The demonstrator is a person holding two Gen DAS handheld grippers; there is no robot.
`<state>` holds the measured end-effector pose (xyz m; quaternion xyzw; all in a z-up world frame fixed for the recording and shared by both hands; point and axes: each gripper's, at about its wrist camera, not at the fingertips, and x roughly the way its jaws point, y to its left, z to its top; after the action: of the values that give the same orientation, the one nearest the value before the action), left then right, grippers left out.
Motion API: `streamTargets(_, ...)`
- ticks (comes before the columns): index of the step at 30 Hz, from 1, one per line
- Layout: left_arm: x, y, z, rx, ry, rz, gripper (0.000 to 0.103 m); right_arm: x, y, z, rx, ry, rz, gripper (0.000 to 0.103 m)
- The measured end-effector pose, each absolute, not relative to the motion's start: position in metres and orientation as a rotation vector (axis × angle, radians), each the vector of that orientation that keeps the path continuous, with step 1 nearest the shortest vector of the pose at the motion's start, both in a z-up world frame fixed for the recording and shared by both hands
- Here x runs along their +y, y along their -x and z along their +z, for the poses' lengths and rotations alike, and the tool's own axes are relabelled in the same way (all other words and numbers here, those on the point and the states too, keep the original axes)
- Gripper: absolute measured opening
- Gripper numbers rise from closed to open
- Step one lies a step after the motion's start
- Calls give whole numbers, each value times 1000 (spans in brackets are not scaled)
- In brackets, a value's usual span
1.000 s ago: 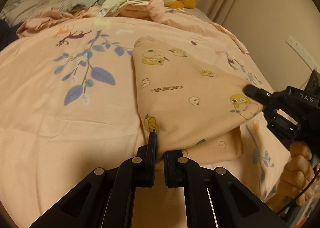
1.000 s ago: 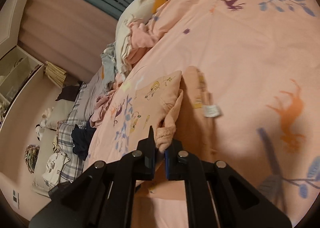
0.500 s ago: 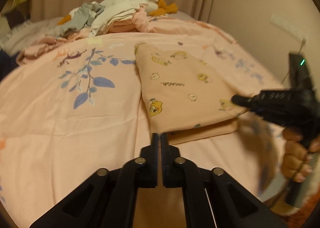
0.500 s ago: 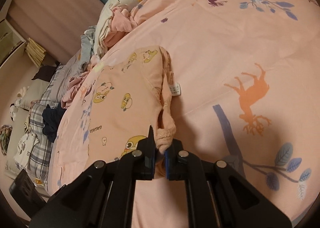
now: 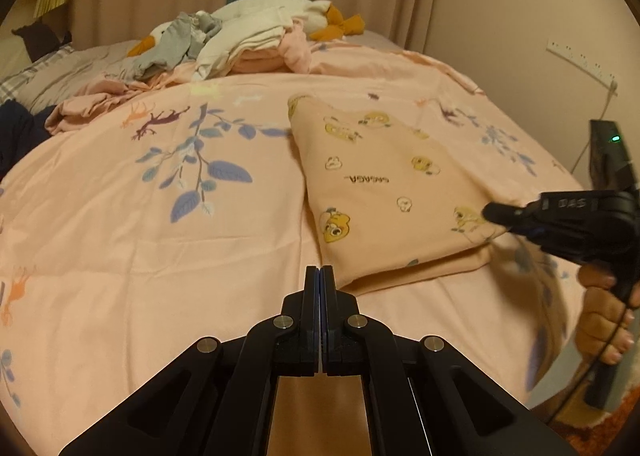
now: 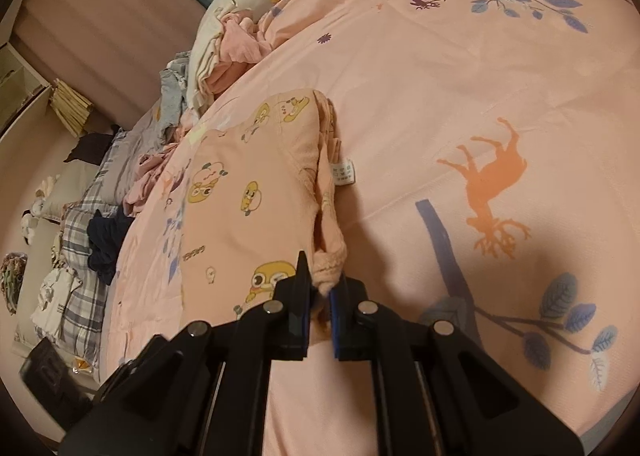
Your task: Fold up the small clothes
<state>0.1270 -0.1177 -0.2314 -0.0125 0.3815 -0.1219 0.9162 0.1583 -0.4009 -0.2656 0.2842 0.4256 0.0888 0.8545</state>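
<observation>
L gripper [image 5: 321,270] has let go of the garment [image 5: 384,191] and pulled back, jaws now closed on nothing, just short of its near edge. R gripper [image 6: 320,288] still pinches the corner at 3 o'clock; garment lies folded flat on the bed [image 5: 120,256], so this fold looks about done, imo.

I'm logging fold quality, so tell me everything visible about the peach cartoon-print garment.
The peach cartoon-print garment looks like soft knit cotton, printed with yellow characters and small lettering. It lies folded in layers, flat on the bedspread, with a white care label at its edge. The right gripper pinches one corner; the left gripper is shut beside it.
</observation>
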Motion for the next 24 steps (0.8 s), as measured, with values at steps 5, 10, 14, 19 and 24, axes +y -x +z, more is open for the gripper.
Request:
streamTargets(5,-113,-131,-232,798,63,-234,0,-407,-154,-267,884,-699,251,8)
streamTargets(10,-117,-131,-230,798,26,-226,0,-392,-148,-260,918,-563,232,9)
streamTargets(14,-112,-134,-222,793,40,-187,0,-386,-143,-259,966,-461,214,12)
streamTargets(19,-112,-143,-196,736,60,-230,0,-416,-126,-229,825,-527,224,12)
streamTargets(24,-143,-169,-209,781,15,-284,0,-415,-139,-223,786,-602,277,12)
